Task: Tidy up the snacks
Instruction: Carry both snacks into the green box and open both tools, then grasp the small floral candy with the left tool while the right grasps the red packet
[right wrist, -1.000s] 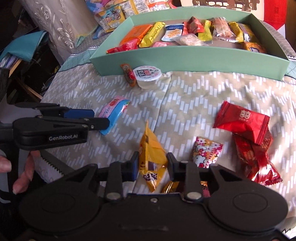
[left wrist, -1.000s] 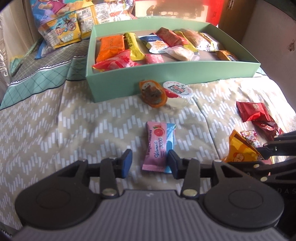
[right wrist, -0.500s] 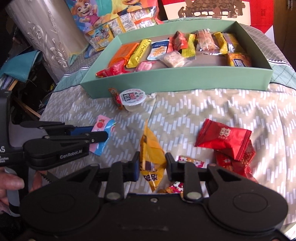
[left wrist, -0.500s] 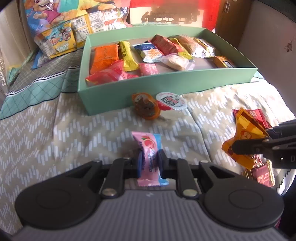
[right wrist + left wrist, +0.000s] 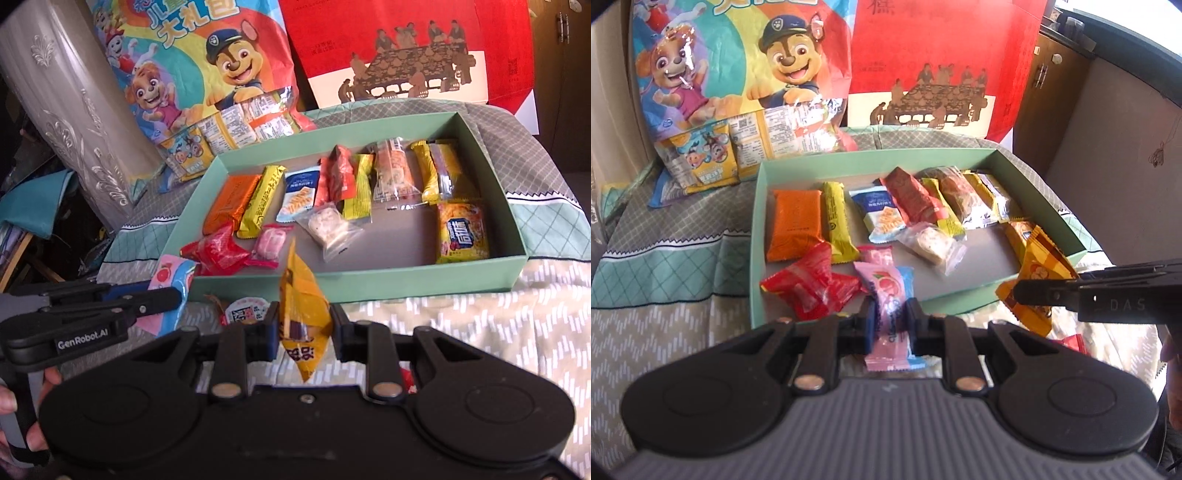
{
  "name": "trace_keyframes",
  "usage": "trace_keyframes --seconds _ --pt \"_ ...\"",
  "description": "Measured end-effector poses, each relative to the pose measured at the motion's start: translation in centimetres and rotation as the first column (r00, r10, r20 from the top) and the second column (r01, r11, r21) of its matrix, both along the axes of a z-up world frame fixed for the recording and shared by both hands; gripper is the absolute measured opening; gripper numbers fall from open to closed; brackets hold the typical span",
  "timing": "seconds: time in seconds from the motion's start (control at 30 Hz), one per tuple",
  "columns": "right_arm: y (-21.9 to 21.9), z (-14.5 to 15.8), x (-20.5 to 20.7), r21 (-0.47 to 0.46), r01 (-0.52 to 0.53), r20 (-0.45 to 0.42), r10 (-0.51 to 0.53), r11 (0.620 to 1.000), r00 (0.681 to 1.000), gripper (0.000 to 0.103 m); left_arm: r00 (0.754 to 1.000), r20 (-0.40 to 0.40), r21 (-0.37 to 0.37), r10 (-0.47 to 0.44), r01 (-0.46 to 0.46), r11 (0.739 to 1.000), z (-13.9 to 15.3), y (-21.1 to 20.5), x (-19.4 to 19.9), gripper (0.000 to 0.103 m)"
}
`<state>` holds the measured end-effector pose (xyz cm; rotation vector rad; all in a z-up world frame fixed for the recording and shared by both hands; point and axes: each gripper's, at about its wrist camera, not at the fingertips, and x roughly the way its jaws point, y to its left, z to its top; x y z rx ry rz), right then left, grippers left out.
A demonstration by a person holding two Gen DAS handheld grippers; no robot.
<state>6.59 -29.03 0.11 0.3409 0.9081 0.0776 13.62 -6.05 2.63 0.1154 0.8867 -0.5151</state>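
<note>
Fingers (image 5: 870, 325) of the left gripper (image 5: 889, 325) are squeezed tight on a pink and blue candy (image 5: 891, 295). That candy stands up between them, just over the near wall of the green box (image 5: 1045, 206), at the box's left end. In the right wrist view the same candy shows at the box's near left corner, pinched in the left gripper's black tips.

Both fingers of the right gripper (image 5: 303, 328) are pressed on a yellow snack bag (image 5: 301, 295). This bag points up toward the box and hangs in front of its near wall, close to the middle. In the left wrist view it shows at the box's near right corner.

Lots of snacks lie inside the box. An orange packet (image 5: 796, 221) sits at the box's left side, with a yellow bar (image 5: 836, 218) touching it. A red wrapper (image 5: 809, 284) lies in the near left corner of the box. A clear bag (image 5: 932, 243) with a white treat lies near the middle. A yellow noodle pack (image 5: 463, 232) rests at the right side, against the near wall.

A small jelly cup (image 5: 245, 312) sits on the patterned cloth (image 5: 480, 325) just in front of the box. A big cartoon dog bag (image 5: 207, 62) leans behind the box's left end. A red board (image 5: 945, 59) stands behind the box's far wall.
</note>
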Motion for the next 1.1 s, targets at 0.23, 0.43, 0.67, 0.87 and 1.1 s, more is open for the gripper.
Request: trace_keyframes --seconds 0.23,0.43,0.67,0.87,1.1 --pt "-2.2 -0.4 5.0 0.018 0.046 -0.009 -0.046 0.999 0.999 0.026 0.998 -0.058 -0.001 -0.015 0.015 1.0 -1.9 -4.4 4.8 0.017" --pt "-3.2 -2.3 7.2 0.025 0.062 -0.043 -0.061 0.998 0.997 0.026 0.996 -0.091 0.01 -0.021 0.022 1.0 -3.6 -5.5 6.2 0.017" --pt "-3.3 -3.3 8.2 0.065 0.055 -0.073 -0.05 0.996 0.996 0.029 0.996 -0.09 0.034 -0.017 0.02 0.999 -4.1 -5.6 6.8 0.018" --pt "-3.9 -2.5 7.7 0.076 0.13 -0.04 -0.127 0.989 0.991 0.103 0.999 0.012 0.076 0.042 -0.043 0.996 -3.1 -4.8 5.9 0.103" --pt "-3.7 -1.3 6.6 0.047 0.14 -0.018 -0.14 0.989 0.99 0.103 0.998 -0.008 0.061 0.055 -0.055 0.997 -2.3 -4.3 5.0 0.103"
